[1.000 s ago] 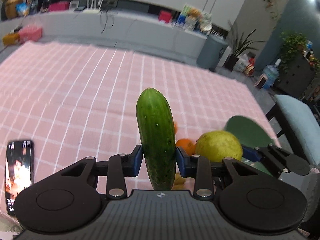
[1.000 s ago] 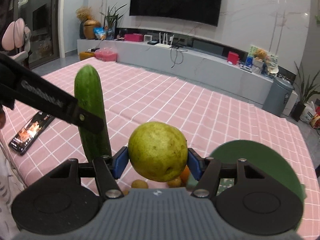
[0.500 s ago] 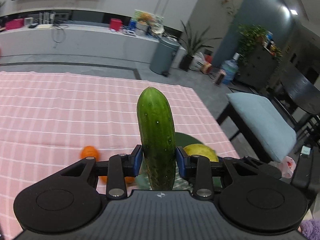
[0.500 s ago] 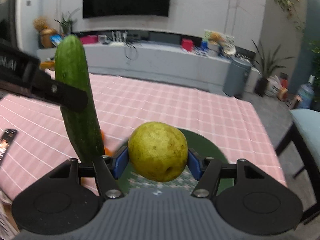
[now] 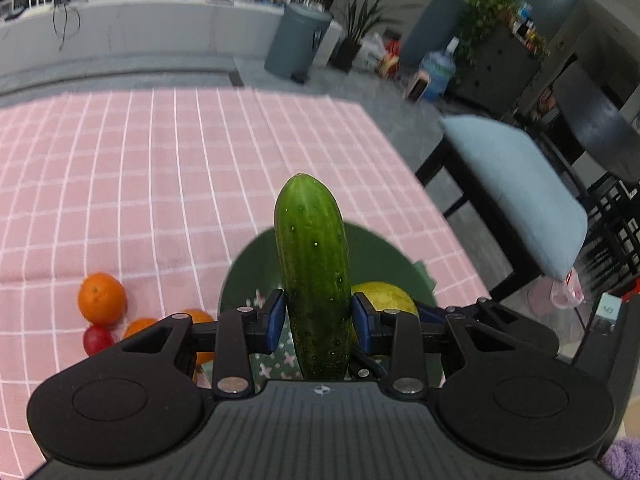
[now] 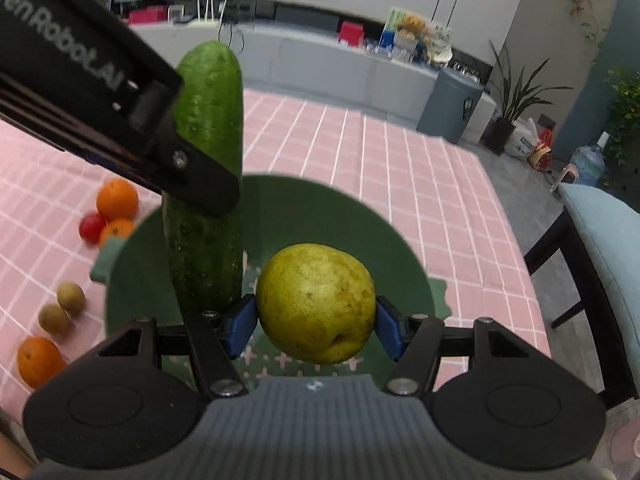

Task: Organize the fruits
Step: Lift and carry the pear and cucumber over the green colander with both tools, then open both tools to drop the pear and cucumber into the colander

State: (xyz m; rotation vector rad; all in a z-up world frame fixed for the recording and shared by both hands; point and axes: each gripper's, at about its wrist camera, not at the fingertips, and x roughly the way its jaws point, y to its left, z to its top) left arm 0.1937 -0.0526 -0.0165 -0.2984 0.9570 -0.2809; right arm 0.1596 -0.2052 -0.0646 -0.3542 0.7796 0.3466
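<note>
My left gripper (image 5: 318,322) is shut on a green cucumber (image 5: 313,264) and holds it upright over the green bowl (image 5: 376,252). My right gripper (image 6: 316,322) is shut on a yellow-green pear (image 6: 316,300) and holds it above the same bowl (image 6: 336,216). The cucumber (image 6: 208,184) stands just left of the pear in the right wrist view, with the left gripper's arm across it. The pear (image 5: 386,298) shows behind the cucumber in the left wrist view.
On the pink checked cloth (image 5: 140,168) left of the bowl lie oranges (image 6: 117,198), a small red fruit (image 6: 91,227), two small brown-green fruits (image 6: 71,296) and another orange (image 6: 38,360). A blue-cushioned chair (image 5: 516,188) stands beyond the table's right edge.
Both grippers have swung right and tipped downward over the green bowl, still holding the cucumber and the pear. The phone has left the views; loose fruits show at left.
</note>
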